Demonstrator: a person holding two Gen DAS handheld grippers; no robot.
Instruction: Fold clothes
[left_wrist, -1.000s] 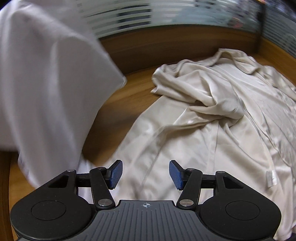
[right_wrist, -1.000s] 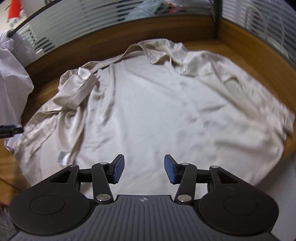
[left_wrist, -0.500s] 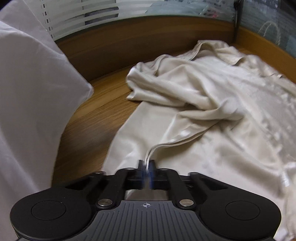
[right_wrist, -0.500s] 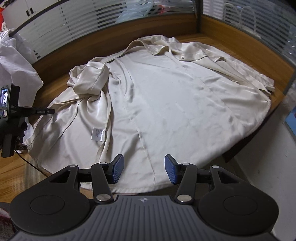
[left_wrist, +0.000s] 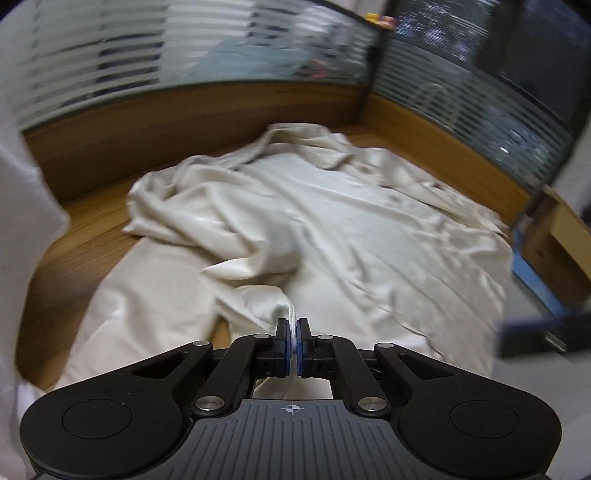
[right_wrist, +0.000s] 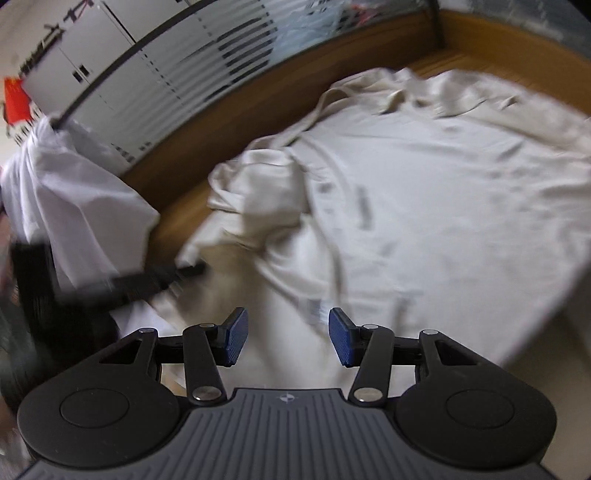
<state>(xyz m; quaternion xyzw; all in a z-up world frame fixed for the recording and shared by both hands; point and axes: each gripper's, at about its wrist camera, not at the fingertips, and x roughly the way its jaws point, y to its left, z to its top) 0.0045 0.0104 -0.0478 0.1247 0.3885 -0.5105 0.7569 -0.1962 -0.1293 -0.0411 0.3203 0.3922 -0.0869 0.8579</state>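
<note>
**Left fingers pinch the shirt's side edge; right fingers wait apart over the hem**

Nearest in the left wrist view, the left gripper (left_wrist: 293, 341) has its fingers (left_wrist: 282, 341) pressed together on a thin fold of cream fabric, the near-left edge of the shirt (left_wrist: 332, 229). The pinched edge is raised off the counter (left_wrist: 74, 236) and runs forward from the fingers into a bunched sleeve (left_wrist: 192, 206). In the right wrist view, the right gripper (right_wrist: 287, 338) hovers with its fingers (right_wrist: 234, 338) apart and nothing between them; the shirt's near hem lies just below and ahead of them.

The shirt lies spread on the wooden counter, its long axis running away from both grippers toward the collar (left_wrist: 295, 136) at the far end. The left gripper already grips the left side; the right is the nearer to the free hem and right side. The likely next move, carrying the left edge across the body, turns on this: the fold line would run parallel to the long axis, from hem to collar.

Farther left, a white garment (right_wrist: 74, 192) hangs beside the counter. Beyond the collar, a wooden ledge and a striped glass partition (left_wrist: 147, 62) close the scene. No containers are visible.
</note>
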